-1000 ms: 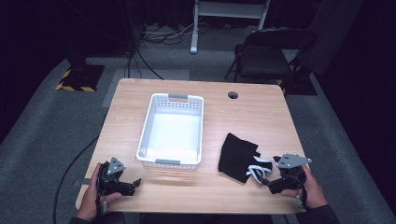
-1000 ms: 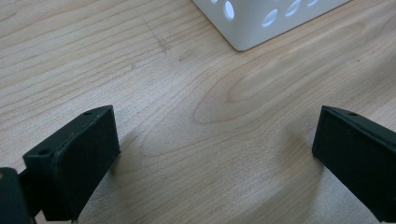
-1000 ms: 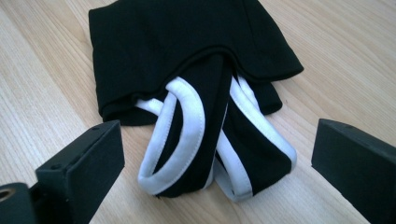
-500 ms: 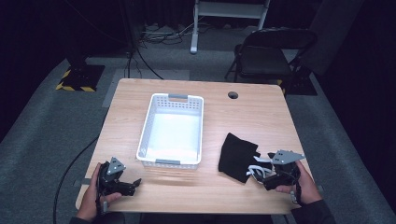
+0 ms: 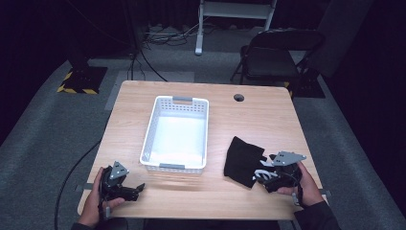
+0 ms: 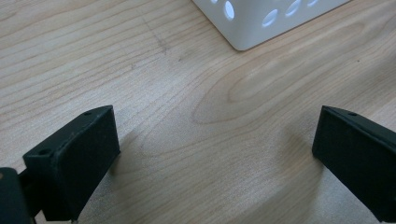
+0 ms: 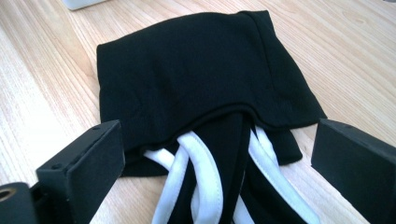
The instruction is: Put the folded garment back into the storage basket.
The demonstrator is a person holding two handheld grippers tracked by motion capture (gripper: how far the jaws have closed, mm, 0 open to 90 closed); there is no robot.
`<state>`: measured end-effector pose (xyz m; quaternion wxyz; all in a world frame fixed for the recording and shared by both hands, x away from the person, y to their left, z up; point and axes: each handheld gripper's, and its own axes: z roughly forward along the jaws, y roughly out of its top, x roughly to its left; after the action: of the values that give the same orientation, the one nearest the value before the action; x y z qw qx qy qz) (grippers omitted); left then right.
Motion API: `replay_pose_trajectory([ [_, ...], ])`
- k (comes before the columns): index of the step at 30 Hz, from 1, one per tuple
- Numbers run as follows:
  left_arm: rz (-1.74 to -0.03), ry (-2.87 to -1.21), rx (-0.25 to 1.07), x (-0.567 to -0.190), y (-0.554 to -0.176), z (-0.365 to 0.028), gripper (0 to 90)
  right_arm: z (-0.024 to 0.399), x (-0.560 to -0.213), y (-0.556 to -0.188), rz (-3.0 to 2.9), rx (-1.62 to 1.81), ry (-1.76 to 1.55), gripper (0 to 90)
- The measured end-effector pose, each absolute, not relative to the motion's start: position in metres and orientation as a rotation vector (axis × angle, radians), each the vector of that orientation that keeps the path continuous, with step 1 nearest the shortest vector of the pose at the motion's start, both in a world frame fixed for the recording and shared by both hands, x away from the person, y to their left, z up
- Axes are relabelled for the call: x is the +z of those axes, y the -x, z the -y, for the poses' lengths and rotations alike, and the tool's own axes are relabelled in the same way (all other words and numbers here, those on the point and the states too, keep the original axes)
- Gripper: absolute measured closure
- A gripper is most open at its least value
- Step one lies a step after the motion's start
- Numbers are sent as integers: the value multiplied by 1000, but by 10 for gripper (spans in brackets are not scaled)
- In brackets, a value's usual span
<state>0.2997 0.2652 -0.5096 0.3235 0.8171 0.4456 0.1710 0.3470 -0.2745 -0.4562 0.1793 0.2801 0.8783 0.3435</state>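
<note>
Near the tabletop's (image 5: 268,110) right front corner, the right tool (image 7: 215,177), jaws apart, straddles a black cloth (image 7: 196,79) with white straps (image 7: 205,177), perhaps a garment; closing on a loose strap alone could let it dangle; left tool (image 6: 210,154) gapes empty.

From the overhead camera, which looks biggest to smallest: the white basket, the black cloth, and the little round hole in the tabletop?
1. White basket, largest by far.
2. Black cloth.
3. Round hole, smallest, though it lies farther from the camera.
</note>
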Motion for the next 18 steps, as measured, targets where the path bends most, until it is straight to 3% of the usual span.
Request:
replay_pose_trajectory([
  [18, -1169, -2144, 449, -510, -300, -265, 6, 255, -459, -357, -2513, 959, -766, 33],
])
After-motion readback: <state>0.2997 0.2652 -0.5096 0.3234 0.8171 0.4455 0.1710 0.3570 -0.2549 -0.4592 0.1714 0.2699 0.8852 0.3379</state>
